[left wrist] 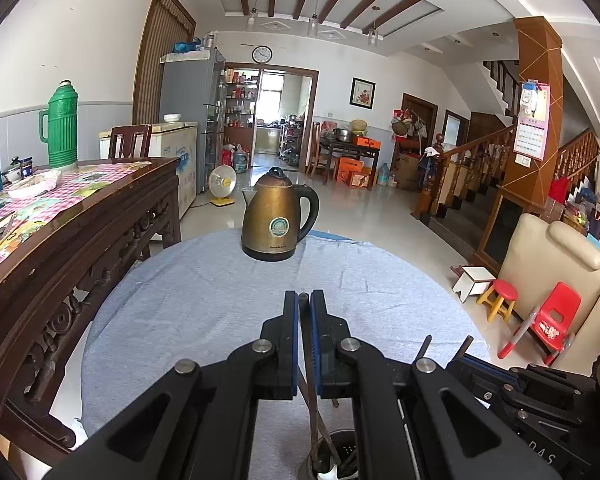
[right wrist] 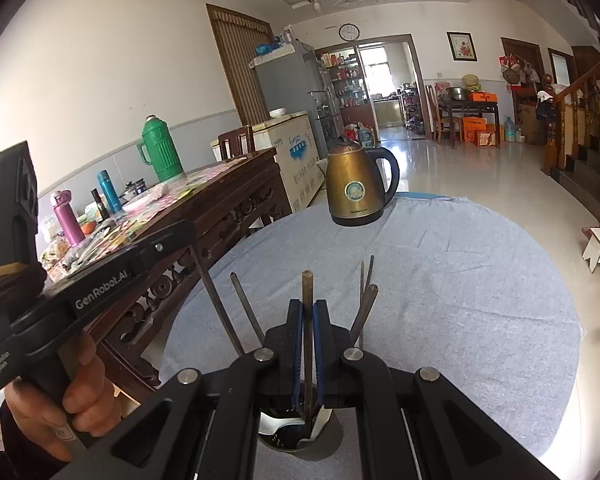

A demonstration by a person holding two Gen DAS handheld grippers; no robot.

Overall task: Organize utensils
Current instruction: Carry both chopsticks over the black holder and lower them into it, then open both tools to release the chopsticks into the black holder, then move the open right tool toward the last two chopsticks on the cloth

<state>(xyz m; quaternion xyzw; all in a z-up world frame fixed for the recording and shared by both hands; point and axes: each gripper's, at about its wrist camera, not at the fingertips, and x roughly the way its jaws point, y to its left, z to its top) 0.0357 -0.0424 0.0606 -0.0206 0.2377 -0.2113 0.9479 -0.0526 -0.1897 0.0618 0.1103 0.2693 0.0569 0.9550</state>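
My left gripper [left wrist: 304, 296] is shut on a dark chopstick [left wrist: 311, 400] whose lower end goes down into a grey perforated utensil holder [left wrist: 340, 450] at the near table edge. My right gripper [right wrist: 308, 306] is shut on a brown chopstick [right wrist: 307, 344] that stands upright in the same holder [right wrist: 300, 442]. Several other chopsticks [right wrist: 366, 304] lean out of the holder, and a white spoon [right wrist: 276, 424] lies inside it. The left gripper's body [right wrist: 80, 280] and the hand holding it show at the left of the right wrist view.
A round table with a blue-grey cloth [left wrist: 204, 300] carries a brass-coloured electric kettle [left wrist: 274, 220] at its far side. A dark wooden sideboard [left wrist: 80, 224] with a green thermos [left wrist: 62, 128] and bottles stands close on the left. Red stools and a cream armchair [left wrist: 548, 256] are at the right.
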